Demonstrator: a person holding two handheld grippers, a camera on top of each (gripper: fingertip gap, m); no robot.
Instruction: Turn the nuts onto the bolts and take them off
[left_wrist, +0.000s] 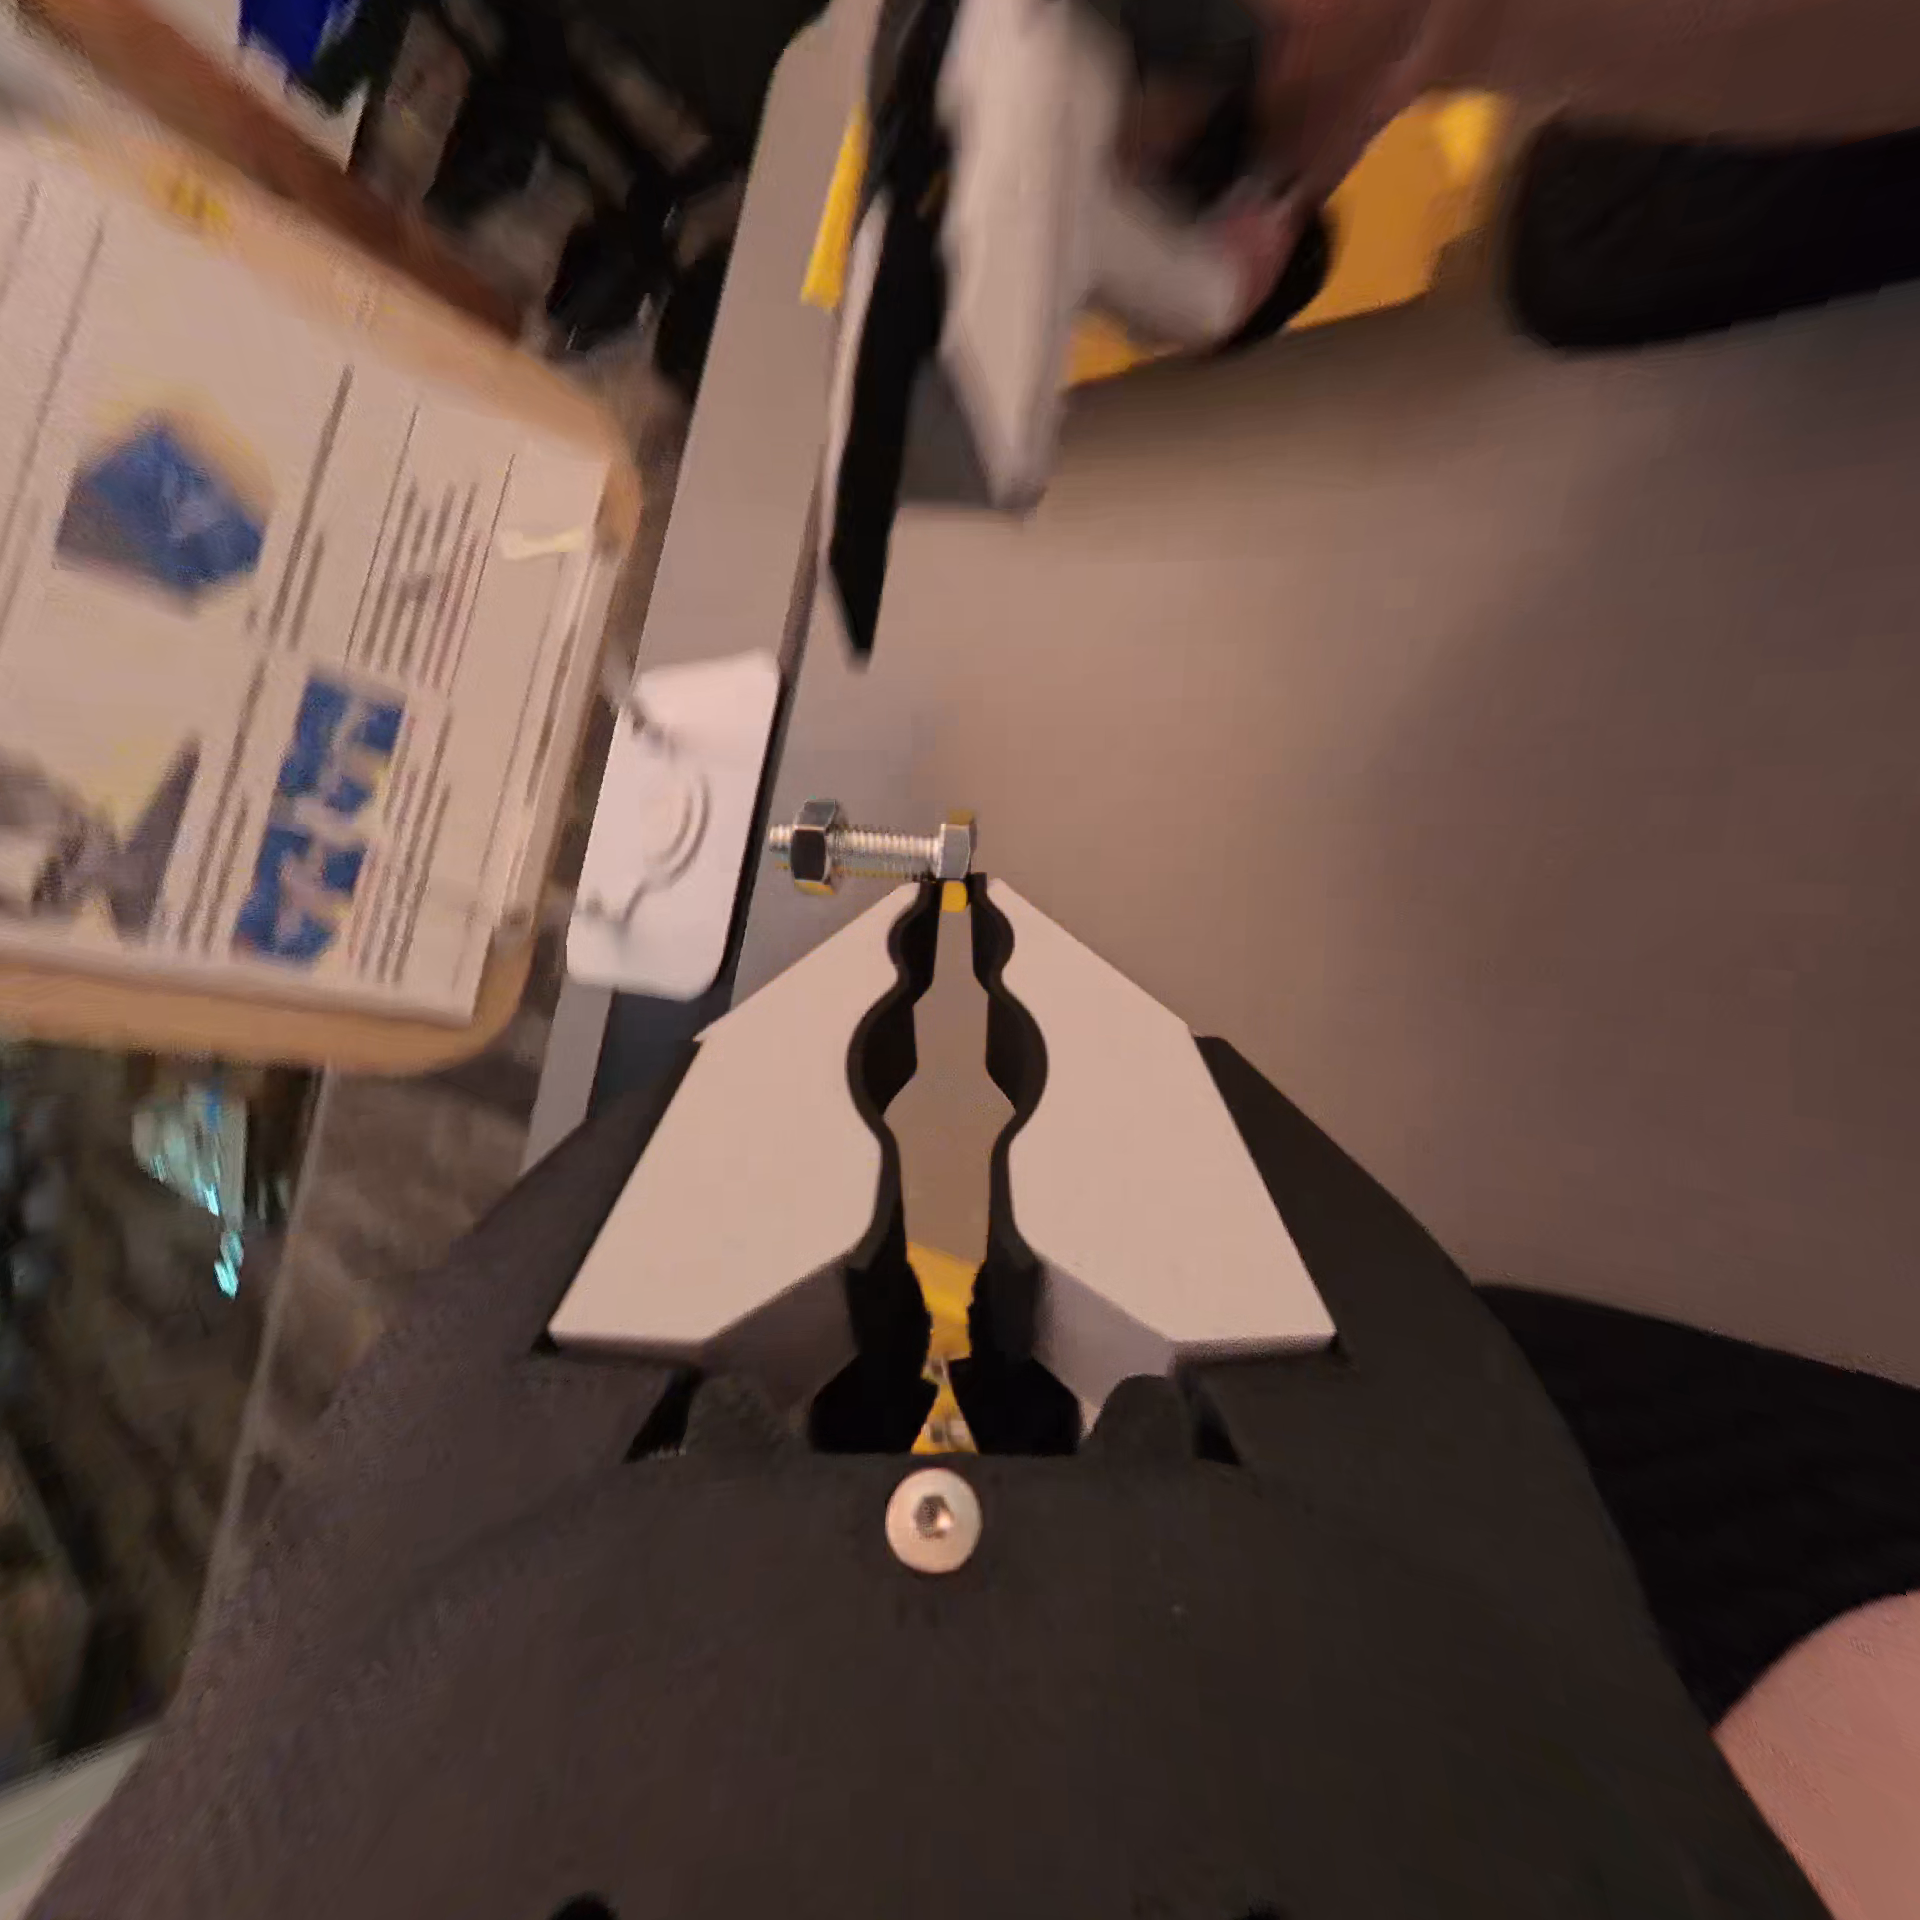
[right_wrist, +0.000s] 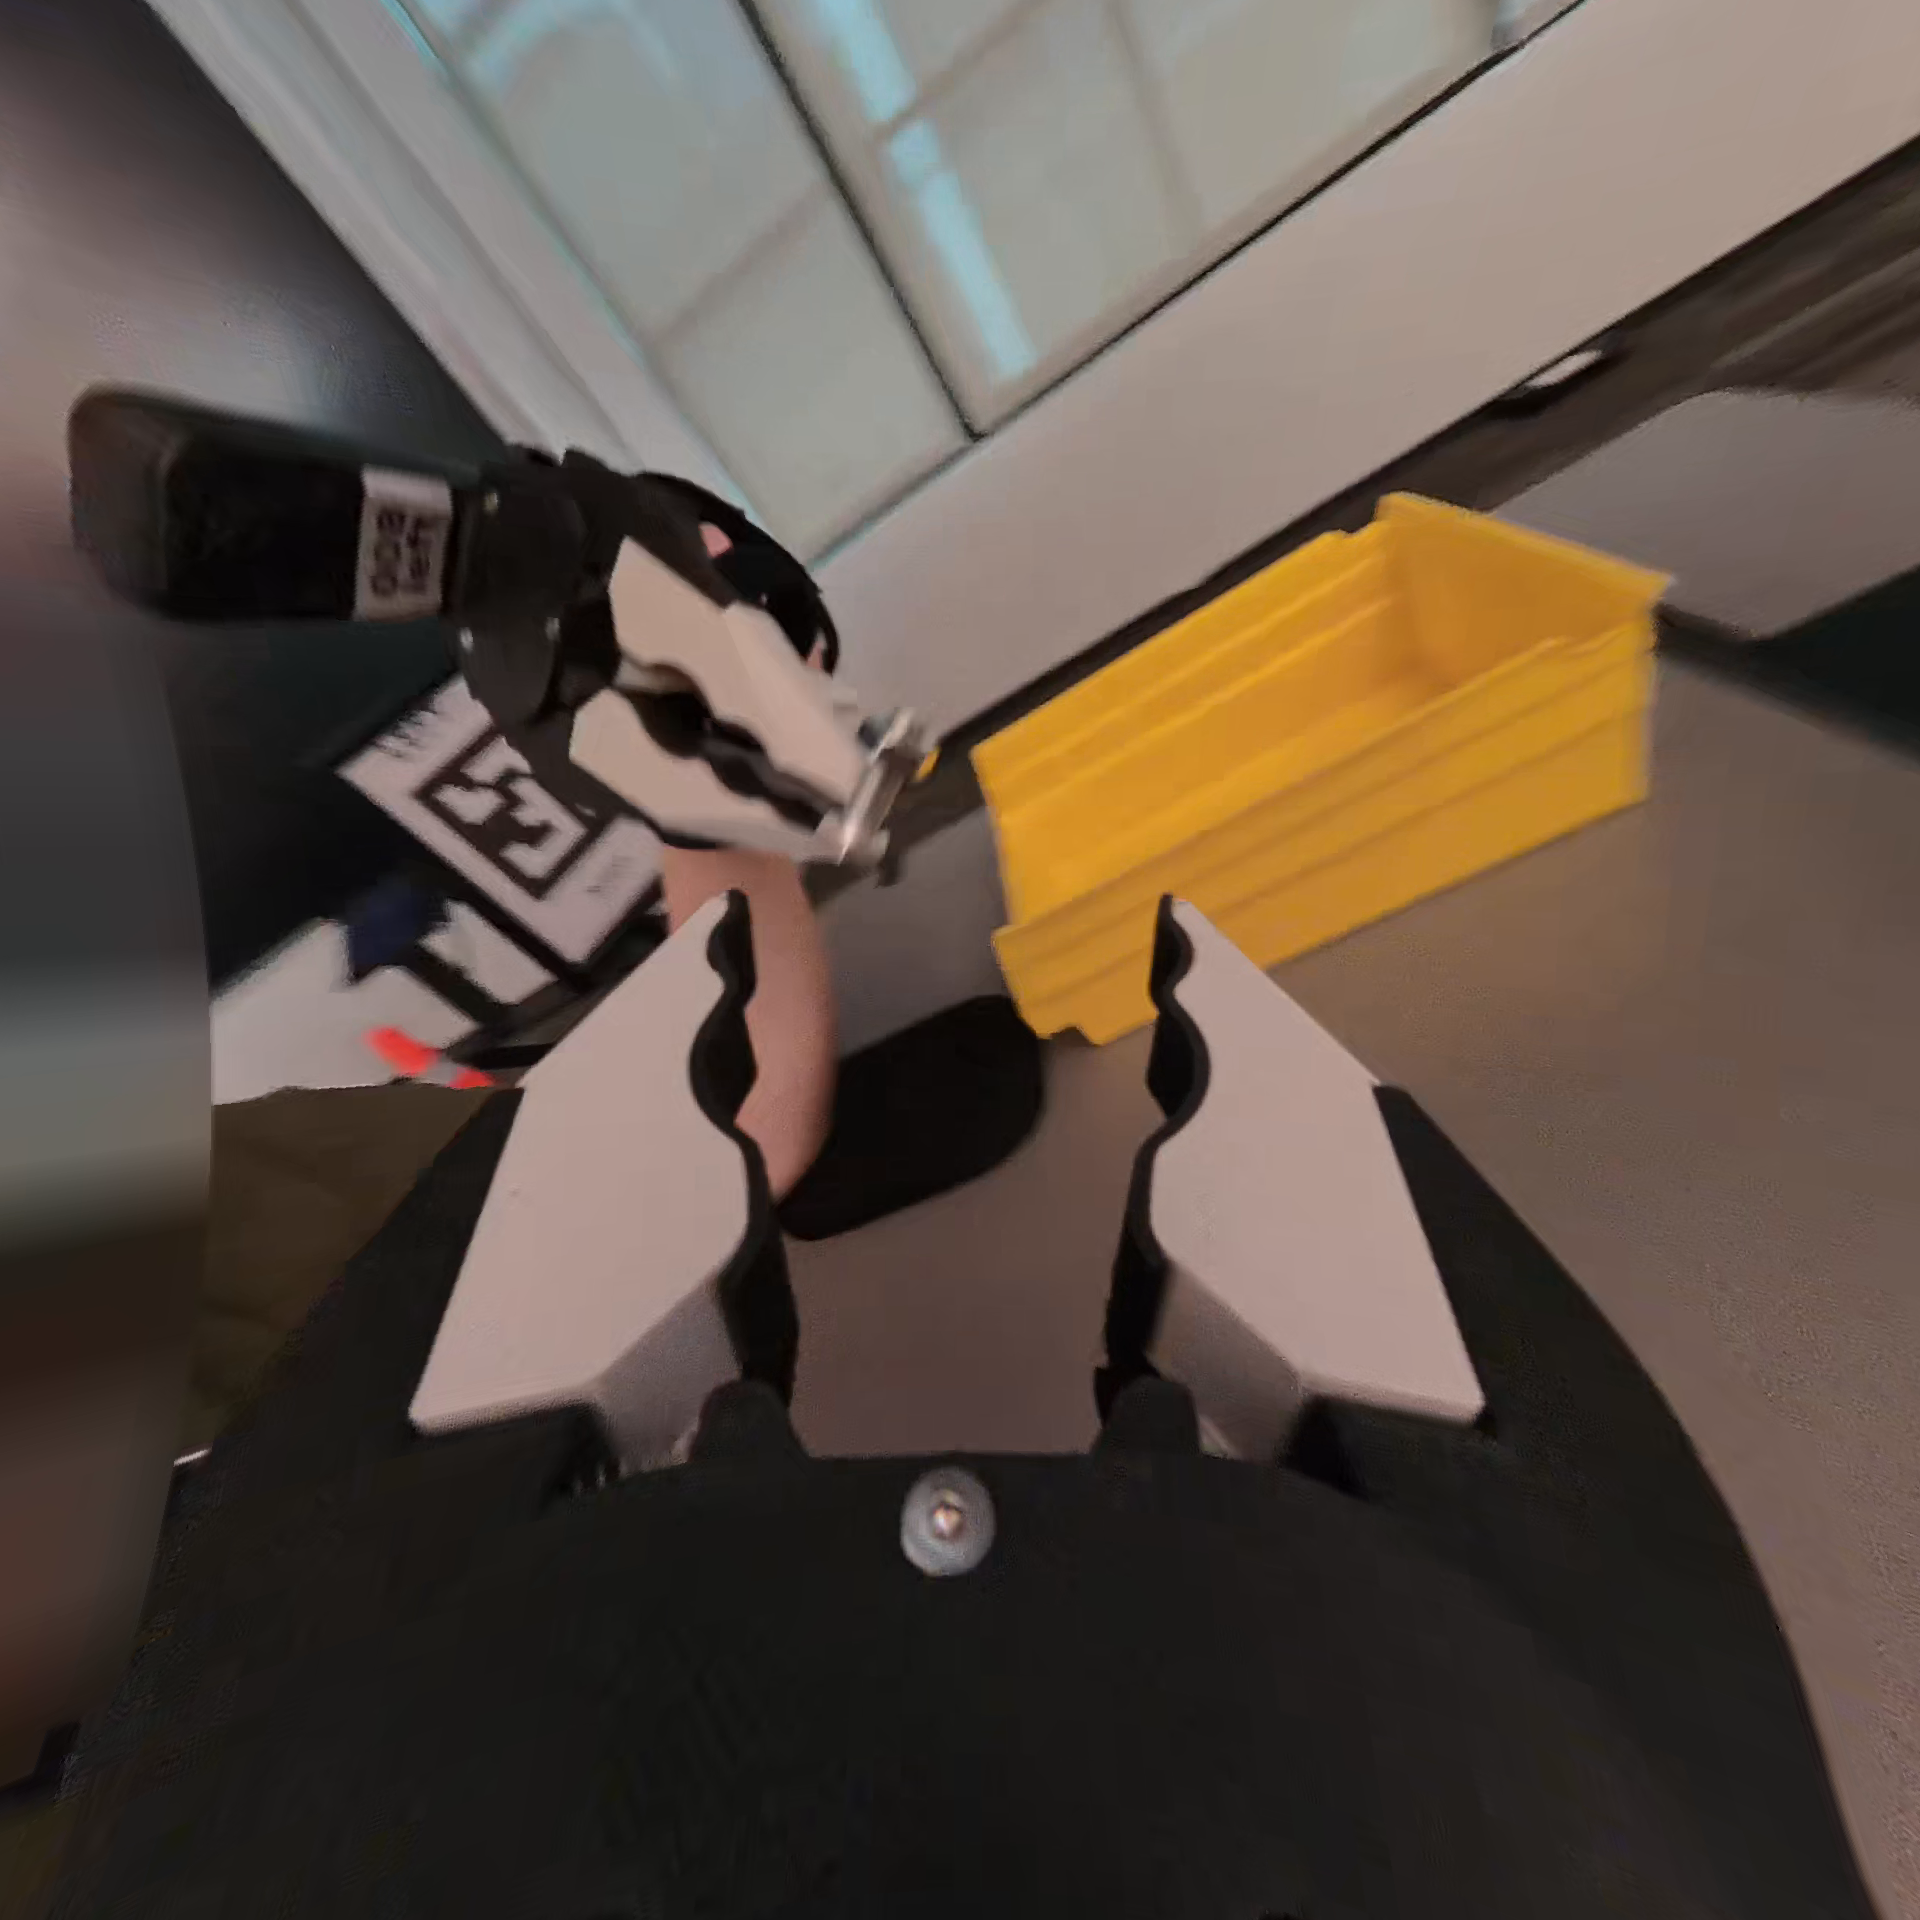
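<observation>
Above the grey table (left_wrist: 1455, 831), the left gripper (left_wrist: 943, 891) pinches the bolt (left_wrist: 883, 847) by 1 end only; the right gripper (right_wrist: 951, 914), fingers spread and empty, could knock it loose reaching for the nut (left_wrist: 808, 844).

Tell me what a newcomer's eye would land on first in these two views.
First, the small silver bolt pinched at one end in the tips of the left gripper, sticking out sideways with a nut on its free end. Next, the bright yellow bin on the grey table, just beyond the right gripper, whose jaws stand wide open and empty.
</observation>
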